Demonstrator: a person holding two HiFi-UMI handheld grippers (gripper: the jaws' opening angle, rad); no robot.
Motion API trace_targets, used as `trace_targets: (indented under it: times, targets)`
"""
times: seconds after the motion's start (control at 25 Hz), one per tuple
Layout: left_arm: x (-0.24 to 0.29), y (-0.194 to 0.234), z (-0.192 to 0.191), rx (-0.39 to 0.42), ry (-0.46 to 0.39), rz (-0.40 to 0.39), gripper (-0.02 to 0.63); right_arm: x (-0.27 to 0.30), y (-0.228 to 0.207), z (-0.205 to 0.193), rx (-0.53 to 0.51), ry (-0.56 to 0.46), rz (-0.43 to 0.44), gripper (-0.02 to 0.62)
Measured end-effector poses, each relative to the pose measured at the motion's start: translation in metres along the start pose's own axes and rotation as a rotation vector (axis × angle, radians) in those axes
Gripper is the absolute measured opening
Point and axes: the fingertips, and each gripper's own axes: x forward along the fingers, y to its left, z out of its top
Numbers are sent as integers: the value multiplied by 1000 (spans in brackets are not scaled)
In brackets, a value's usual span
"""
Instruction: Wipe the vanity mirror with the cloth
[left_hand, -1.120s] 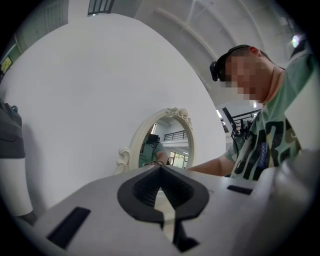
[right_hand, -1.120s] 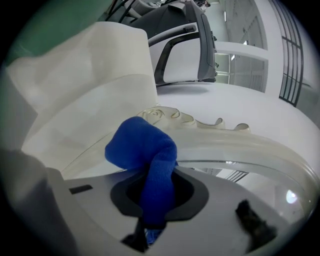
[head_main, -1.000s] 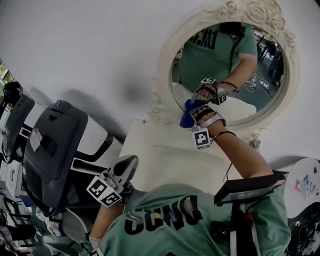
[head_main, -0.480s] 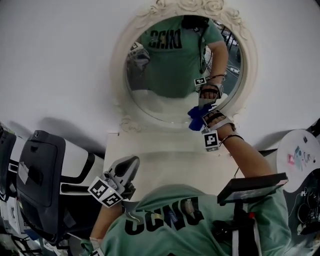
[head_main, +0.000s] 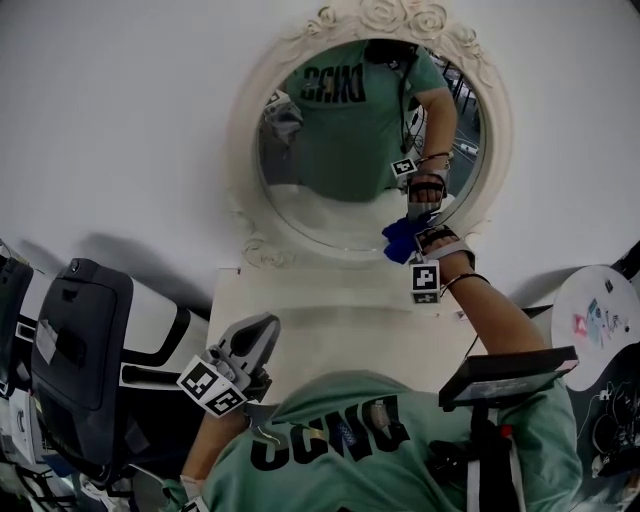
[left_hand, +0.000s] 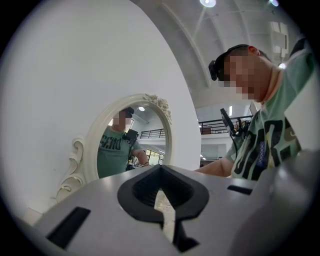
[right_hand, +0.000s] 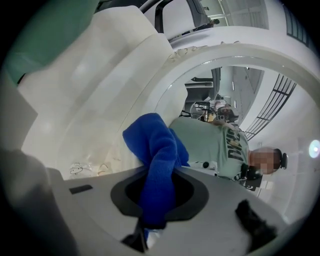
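An oval vanity mirror (head_main: 345, 150) in an ornate white frame hangs on the white wall above a white table top (head_main: 330, 320). My right gripper (head_main: 412, 236) is shut on a blue cloth (head_main: 400, 238), which presses on the glass at the mirror's lower right. In the right gripper view the blue cloth (right_hand: 157, 165) bulges out of the shut jaws against the mirror (right_hand: 235, 115). My left gripper (head_main: 250, 345) is held low near the person's chest, shut and empty, away from the mirror (left_hand: 132, 145).
A grey and white machine (head_main: 90, 350) stands left of the table. A round white board (head_main: 605, 310) and a dark stand (head_main: 505, 375) sit at the right. The person's green shirt (head_main: 360, 440) fills the bottom of the head view.
The right gripper with the cloth has slid from the mirror's lower left to its lower right rim. The head view has swung left. The left gripper has stayed put.
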Motion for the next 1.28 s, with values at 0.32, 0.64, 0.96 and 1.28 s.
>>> trace_targets:
  times: [0.32, 0.64, 0.96, 1.28]
  targets:
    - [-47, 15, 2, -18, -40, 107, 0, -23, -48, 102, -50, -227, -100, 51]
    - [-108, 32, 9, -15, -82, 248, 0, -16, -79, 236, -176, -392, -141, 51]
    - [-140, 41, 8, -21, -86, 331, 0, -1, -86, 254, -198, -399, -137, 51]
    - [-103, 36, 11, -2, -46, 256, 0, 9, -79, 247, -162, -378, -146, 51]
